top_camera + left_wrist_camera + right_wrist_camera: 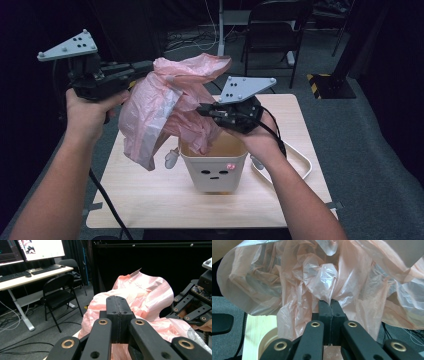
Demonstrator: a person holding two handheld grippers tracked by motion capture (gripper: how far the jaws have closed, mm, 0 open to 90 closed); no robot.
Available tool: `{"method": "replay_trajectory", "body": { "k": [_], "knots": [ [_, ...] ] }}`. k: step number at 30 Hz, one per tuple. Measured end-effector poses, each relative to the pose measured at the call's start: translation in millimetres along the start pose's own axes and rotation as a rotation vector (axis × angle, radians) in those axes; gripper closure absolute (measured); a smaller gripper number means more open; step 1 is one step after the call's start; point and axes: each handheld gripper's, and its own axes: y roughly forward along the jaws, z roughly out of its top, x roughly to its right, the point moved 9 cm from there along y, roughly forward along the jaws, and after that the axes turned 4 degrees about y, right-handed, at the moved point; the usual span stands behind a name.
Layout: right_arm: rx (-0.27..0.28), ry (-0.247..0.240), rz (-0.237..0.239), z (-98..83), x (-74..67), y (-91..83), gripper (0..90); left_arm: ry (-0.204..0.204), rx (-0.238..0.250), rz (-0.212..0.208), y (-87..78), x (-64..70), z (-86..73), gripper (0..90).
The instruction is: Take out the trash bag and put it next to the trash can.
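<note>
A crumpled pink plastic bag (160,105) hangs in the air above a small white bin (214,172) with a face drawn on its front. My left gripper (148,66) is held high at the left, pointing right, shut on the bag's upper edge. In the left gripper view its jaws (117,301) are pressed together with the bag (150,295) bunched around them. My right gripper (204,111) points left just over the bin's mouth, shut on a fold of the bag. In the right gripper view the film (312,277) is pinched at the jaw tips (329,302), with the bin's rim (265,342) below.
The bin stands mid-table on a light wooden table (150,195). A white tray (302,165) lies to its right. A black folding chair (272,30) and a yellow-striped stand base (325,82) are on the floor beyond. The left gripper view shows another chair (57,290) and a desk (32,275).
</note>
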Motion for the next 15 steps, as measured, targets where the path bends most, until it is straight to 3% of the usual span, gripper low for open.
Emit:
{"method": "replay_trajectory", "body": {
  "k": [15],
  "knots": [
    [0.036, -0.046, -0.005, 34.5, -6.9, -0.3, 90.0, 0.026, 0.041, 0.049, -33.2, -4.7, 24.8, 90.0]
  ]
}}
